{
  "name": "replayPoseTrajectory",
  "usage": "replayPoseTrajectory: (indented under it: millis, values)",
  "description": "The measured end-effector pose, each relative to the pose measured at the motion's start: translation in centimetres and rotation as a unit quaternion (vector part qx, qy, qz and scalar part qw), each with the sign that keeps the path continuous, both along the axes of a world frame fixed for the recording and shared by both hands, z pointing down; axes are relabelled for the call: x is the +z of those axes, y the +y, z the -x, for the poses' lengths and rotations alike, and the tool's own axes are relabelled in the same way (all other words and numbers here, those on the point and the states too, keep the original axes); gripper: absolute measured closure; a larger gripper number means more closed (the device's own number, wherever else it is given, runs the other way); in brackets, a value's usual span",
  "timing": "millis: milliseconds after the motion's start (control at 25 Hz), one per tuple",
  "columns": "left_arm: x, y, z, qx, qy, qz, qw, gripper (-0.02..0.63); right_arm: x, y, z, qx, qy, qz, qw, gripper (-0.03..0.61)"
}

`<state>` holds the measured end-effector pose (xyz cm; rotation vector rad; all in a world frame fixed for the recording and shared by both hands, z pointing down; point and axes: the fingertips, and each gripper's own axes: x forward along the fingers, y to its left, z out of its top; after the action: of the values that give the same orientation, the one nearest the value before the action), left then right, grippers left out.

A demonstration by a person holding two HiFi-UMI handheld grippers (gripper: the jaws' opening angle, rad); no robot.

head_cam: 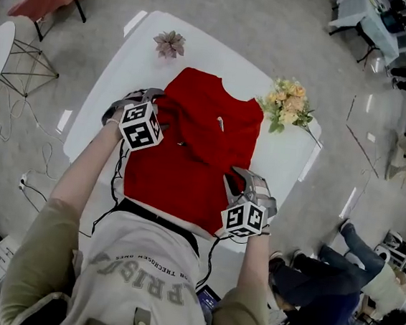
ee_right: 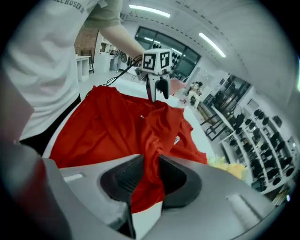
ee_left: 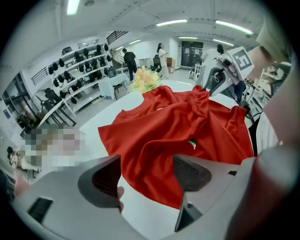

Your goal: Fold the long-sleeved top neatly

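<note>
A red long-sleeved top (head_cam: 189,157) lies rumpled on the white table (head_cam: 127,56), collar toward the far side. My right gripper (head_cam: 236,177) is at the top's near right part, shut on a bunched fold of red fabric (ee_right: 149,180) that is lifted between its pads. My left gripper (head_cam: 152,96) hovers at the top's far left edge. In the left gripper view its jaws (ee_left: 147,172) stand open, with nothing between them and the red top (ee_left: 178,122) just beyond. The right gripper view shows the left gripper (ee_right: 157,89) across the garment.
A yellow flower bunch (head_cam: 288,102) lies at the table's far right corner and a pink flower (head_cam: 169,43) at the far edge. A black cable (head_cam: 116,185) runs along the near left of the top. A person sits on the floor at the lower right (head_cam: 327,287).
</note>
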<state>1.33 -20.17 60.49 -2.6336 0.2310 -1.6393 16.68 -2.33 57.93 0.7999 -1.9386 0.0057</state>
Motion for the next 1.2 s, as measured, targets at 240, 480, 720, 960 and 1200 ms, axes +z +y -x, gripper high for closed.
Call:
replayPoseTrajectory:
  millis: [240, 480, 720, 960, 1200]
  values:
    - [0.9, 2.9, -1.8, 0.080, -0.033, 0.005, 0.9963, 0.259, -2.5, -1.0, 0.8, 0.078, -0.180, 0.070, 0.978, 0.278]
    - [2.8, 4.3, -1.8, 0.093, -0.077, 0.028, 0.9923, 0.259, 2.4, -2.8, -0.2, 0.104, -0.196, 0.215, 0.951, 0.279]
    - [3.5, 4.9, -0.7, 0.094, -0.099, 0.045, 0.9896, 0.259, -0.8, -1.6, 2.3, 0.009, -0.191, 0.164, 0.968, 0.341]
    - [3.1, 5.6, 0.7, 0.086, -0.106, 0.072, 0.9881, 0.259, -0.3, 6.0, 4.3, -0.124, -0.123, 0.233, 0.957, 0.341]
    - [2.3, 6.0, 2.2, 0.036, -0.086, 0.105, 0.9901, 0.259, 1.5, 11.2, 3.4, -0.143, -0.088, 0.294, 0.941, 0.339]
